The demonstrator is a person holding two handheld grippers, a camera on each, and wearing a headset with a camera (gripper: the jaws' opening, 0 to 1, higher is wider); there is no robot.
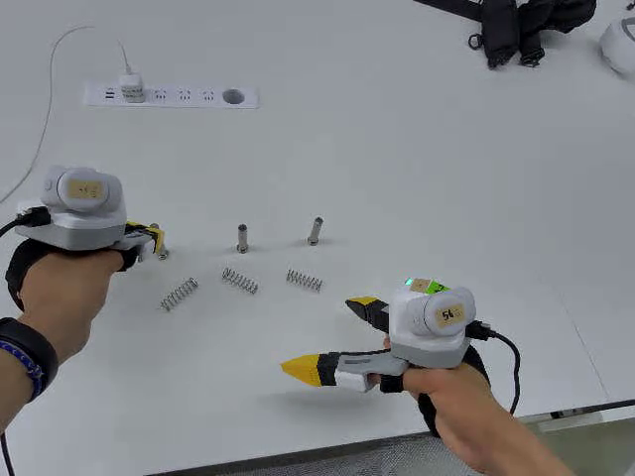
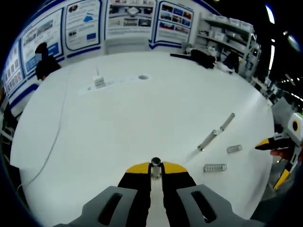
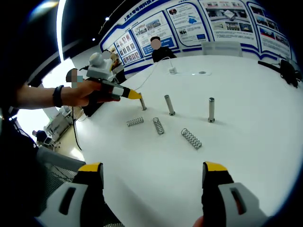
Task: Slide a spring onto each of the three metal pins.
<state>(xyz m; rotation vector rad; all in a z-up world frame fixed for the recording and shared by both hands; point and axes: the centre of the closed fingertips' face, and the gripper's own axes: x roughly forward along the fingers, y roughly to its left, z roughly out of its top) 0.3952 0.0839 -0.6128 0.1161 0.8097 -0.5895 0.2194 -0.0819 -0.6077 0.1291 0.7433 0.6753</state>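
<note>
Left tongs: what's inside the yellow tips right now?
An upright grey metal pin, gripped between the yellow tips of the left tongs. Its round top shows bare, with no spring on it. The tips cover its flanks, so the contact itself cannot be seen.

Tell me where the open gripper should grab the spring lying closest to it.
Grab the right-hand spring around its middle, pinching across the coils. It lies flat on the table, so the right gripper, jaws open, would probably do best coming down from above. That leaves both ends free to slide over an upright pin.
</note>
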